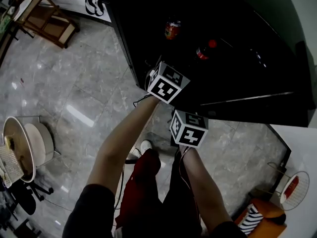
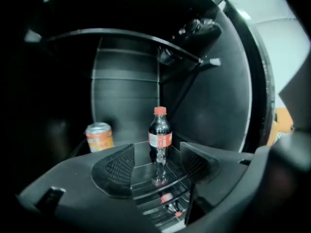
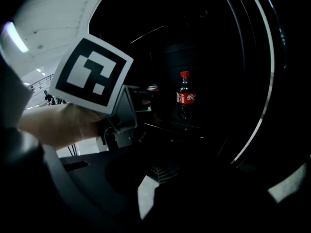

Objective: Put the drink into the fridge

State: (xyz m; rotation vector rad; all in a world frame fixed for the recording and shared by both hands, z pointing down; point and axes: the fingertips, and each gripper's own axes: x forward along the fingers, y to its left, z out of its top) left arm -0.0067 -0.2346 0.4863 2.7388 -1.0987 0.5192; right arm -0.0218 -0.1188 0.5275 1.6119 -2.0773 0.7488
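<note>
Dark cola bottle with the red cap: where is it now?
Left gripper view: the dark cola bottle stands upright on the glass fridge shelf, centre frame, right of the orange drink can.

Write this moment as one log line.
fridge open; bottle upright on shelf; can left of bottle; left gripper open, empty; right gripper jaws too dark

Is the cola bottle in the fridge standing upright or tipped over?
Upright: the cola bottle stands on the glass shelf with its red cap on top.
</note>
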